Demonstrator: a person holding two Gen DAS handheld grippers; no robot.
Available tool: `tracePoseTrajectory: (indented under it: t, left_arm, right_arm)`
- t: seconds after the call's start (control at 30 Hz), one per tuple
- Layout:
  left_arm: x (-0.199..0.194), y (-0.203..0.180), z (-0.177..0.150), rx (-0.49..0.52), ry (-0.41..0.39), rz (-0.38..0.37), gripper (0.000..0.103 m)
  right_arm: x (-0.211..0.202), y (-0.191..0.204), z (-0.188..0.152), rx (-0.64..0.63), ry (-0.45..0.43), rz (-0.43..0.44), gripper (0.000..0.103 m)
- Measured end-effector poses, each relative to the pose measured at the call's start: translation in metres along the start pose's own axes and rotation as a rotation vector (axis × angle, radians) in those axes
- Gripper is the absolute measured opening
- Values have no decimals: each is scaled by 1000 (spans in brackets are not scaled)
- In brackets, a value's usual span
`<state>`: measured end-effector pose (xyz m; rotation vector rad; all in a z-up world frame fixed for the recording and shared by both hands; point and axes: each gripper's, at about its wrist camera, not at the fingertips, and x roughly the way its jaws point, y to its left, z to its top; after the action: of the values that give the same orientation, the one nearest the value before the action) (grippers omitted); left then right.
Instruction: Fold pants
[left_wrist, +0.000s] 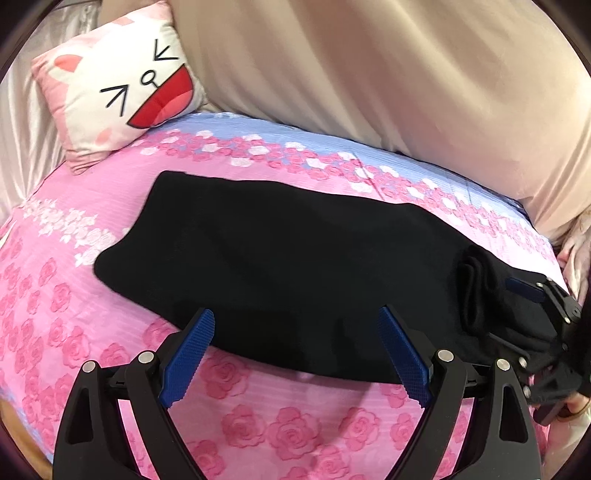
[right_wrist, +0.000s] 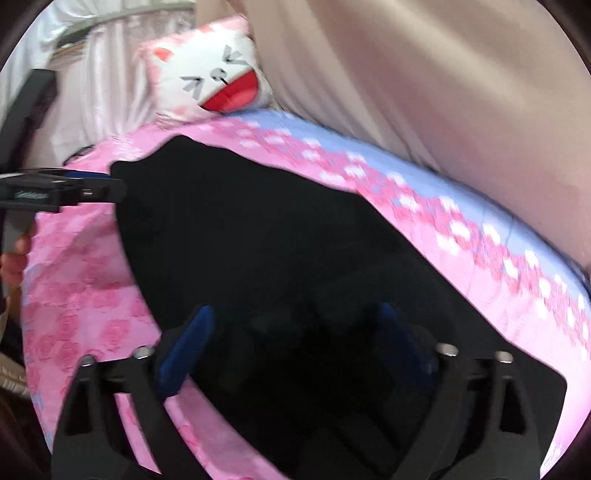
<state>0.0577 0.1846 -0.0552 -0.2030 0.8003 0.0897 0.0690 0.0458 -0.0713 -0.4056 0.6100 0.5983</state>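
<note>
Black pants (left_wrist: 280, 266) lie folded lengthwise on the pink rose bedspread (left_wrist: 258, 424). My left gripper (left_wrist: 295, 332) is open, its blue pads (left_wrist: 190, 354) straddling the near edge of the pants, touching nothing. My right gripper shows at the right of the left wrist view (left_wrist: 532, 295), over the bunched end of the pants. In the right wrist view the right gripper (right_wrist: 295, 325) is open over the pants (right_wrist: 266, 251), with dark cloth between and below its fingers. The left gripper appears at the left edge of that view (right_wrist: 85, 190).
A white and pink cat-face cushion (left_wrist: 122, 85) sits at the far left corner of the bed. A beige curtain or cover (left_wrist: 388, 74) hangs along the far side. Pale satin fabric (left_wrist: 18, 122) lies at the left edge.
</note>
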Motion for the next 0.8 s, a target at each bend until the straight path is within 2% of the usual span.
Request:
tracePoseTrajectory:
  t: [0.1, 0.13, 0.2, 0.27, 0.3, 0.33, 0.4, 0.47, 0.53, 0.6, 0.67, 0.7, 0.73, 0.77, 0.8]
  left_arm:
    - [8, 5, 0, -15, 23, 17, 87]
    - [10, 6, 0, -23, 32, 21, 87]
    - [11, 6, -1, -33, 38, 13, 87]
    - [9, 4, -1, -24, 33, 14, 87]
    - [9, 3, -1, -16, 31, 17, 87]
    - [7, 1, -1, -9, 28, 20, 87]
    - [5, 0, 0, -4, 24, 25, 87]
    - [3, 1, 1, -3, 20, 29, 87]
    - [2, 1, 3, -1, 14, 37, 87]
    - [3, 0, 5, -2, 14, 41, 87]
    - [7, -2, 7, -3, 19, 36, 87]
    - [8, -4, 8, -1, 20, 34, 87]
    - [12, -8, 9, 5, 24, 32, 87]
    - [14, -11, 10, 11, 27, 32, 87]
    - [17, -16, 12, 18, 32, 31, 87]
  right_arm:
    - [13, 6, -2, -65, 40, -83, 91]
    - [17, 4, -4, -69, 51, -89, 86]
    - [28, -7, -5, -19, 86, -67, 69]
    - [29, -25, -4, 83, 75, -15, 51]
    - [26, -40, -2, 162, 60, 14, 29]
    - [21, -53, -1, 242, 40, 51, 24]
    - [0, -88, -4, 445, -66, 161, 22]
    - [-35, -128, -17, 649, -221, 218, 22]
    - [-79, -176, -50, 903, -449, 289, 22]
    - [-124, -214, -102, 1128, -703, 331, 22]
    - [-151, -231, -135, 1215, -824, 315, 22]
    - [-166, -234, -142, 1206, -831, 241, 22]
    - [-173, -233, -139, 1172, -802, 188, 22]
    - [-175, -229, -129, 1124, -759, 167, 22]
    - [-169, -219, -110, 1052, -698, 182, 22]
